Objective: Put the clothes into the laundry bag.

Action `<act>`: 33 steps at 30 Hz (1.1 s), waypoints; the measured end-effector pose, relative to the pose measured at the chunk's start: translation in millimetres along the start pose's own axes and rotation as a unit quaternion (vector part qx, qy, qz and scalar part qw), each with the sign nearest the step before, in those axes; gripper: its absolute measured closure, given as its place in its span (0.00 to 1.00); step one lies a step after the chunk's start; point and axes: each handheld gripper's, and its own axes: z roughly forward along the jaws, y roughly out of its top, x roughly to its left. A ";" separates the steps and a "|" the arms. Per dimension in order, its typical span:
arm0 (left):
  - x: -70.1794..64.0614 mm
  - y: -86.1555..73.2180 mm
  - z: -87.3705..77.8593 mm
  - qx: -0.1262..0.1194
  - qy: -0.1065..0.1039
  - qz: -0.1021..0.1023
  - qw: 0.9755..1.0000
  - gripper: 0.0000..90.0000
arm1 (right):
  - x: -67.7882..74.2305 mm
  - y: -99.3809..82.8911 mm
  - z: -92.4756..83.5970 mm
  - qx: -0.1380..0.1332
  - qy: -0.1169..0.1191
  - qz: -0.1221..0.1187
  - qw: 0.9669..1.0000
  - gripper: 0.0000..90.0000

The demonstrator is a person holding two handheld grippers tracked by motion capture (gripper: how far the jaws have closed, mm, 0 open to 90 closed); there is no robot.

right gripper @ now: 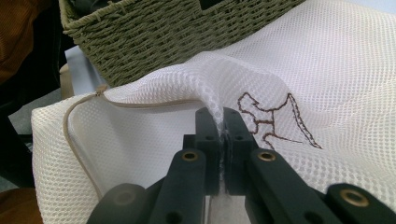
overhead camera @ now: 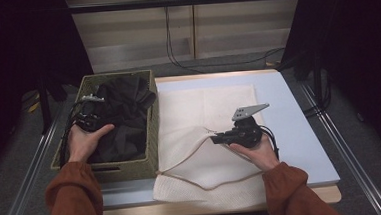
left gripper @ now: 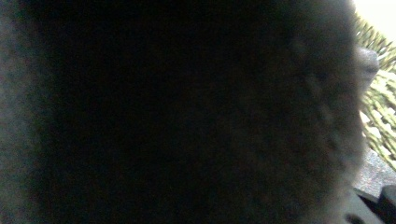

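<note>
Right gripper (right gripper: 223, 122): jaws closed on the mesh bag (right gripper: 327, 70), mouth lifted. Left gripper (overhead camera: 90, 116) in the basket (overhead camera: 152, 135): jaws hidden by dark clothes (overhead camera: 123, 109); state indeterminable. Loading remains.

My left gripper (overhead camera: 90, 115) sits in my left hand (overhead camera: 86, 142), forearm entering from the lower left in a rust sleeve; whether its jaws are parted or closed I cannot tell. My right gripper (overhead camera: 219, 138), grey plate uppermost, lies level in my right hand (overhead camera: 258, 151) and points left; its jaws are pressed together, pinching a fold of white mesh (right gripper: 219, 109).
</note>
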 end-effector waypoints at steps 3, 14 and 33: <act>2.5 -2.2 -6.9 -0.028 0.001 -0.018 0.999 0.70 | 0.3 0.1 -0.2 -0.001 0.000 0.000 1.000 0.98; 6.1 -5.7 -27.3 -0.094 0.012 -0.035 0.995 0.70 | -0.2 -0.2 -0.7 -0.003 0.001 0.002 1.000 0.98; 2.0 -6.2 -61.2 -0.190 0.017 -0.024 0.981 0.70 | 0.8 0.4 -0.3 -0.002 0.005 0.001 1.000 0.98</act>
